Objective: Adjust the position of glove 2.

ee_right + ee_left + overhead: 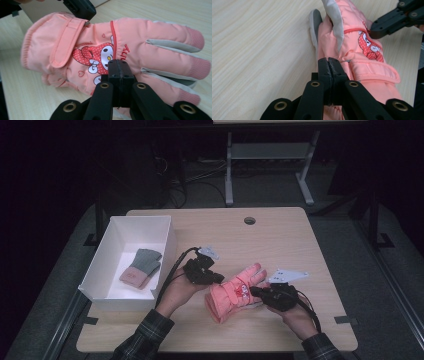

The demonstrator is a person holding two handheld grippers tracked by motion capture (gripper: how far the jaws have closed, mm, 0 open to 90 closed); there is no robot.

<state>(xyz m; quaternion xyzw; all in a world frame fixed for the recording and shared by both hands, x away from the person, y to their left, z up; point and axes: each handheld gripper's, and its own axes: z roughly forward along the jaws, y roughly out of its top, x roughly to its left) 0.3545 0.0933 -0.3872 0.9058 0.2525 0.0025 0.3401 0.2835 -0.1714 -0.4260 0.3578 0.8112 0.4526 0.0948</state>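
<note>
1. High view: a pink glove (233,292) lies on the desk (280,240), near the person's edge and a little right of centre, between the two hands.
2. Its long axis runs on a diagonal: the cuff points toward the near left, the fingertips toward the far right.
3. The back of the glove faces up, showing a red-and-white cartoon patch and a wrist strap across the cuff end.
4. The left tongs (220,279) meet the glove at its left edge, near the cuff. In the left gripper view (329,65) the jaws are pressed together right against the glove's edge by the strap; whether fabric is pinched between them cannot be told.
5. The right tongs (253,291) come in from the right side at mid-length. In the right gripper view (121,67) the jaws stand closed, tip to tip, in front of the cartoon patch; whether they pinch fabric cannot be told from here.
6. In that same view the glove (130,47) stretches sideways, cuff at left and fingers at right, with grey strips between the fingers.
7. A white box (112,287) sits at the desk's left side, well apart from the pink glove, with a grey-and-pink glove (141,268) lying inside it.
</note>
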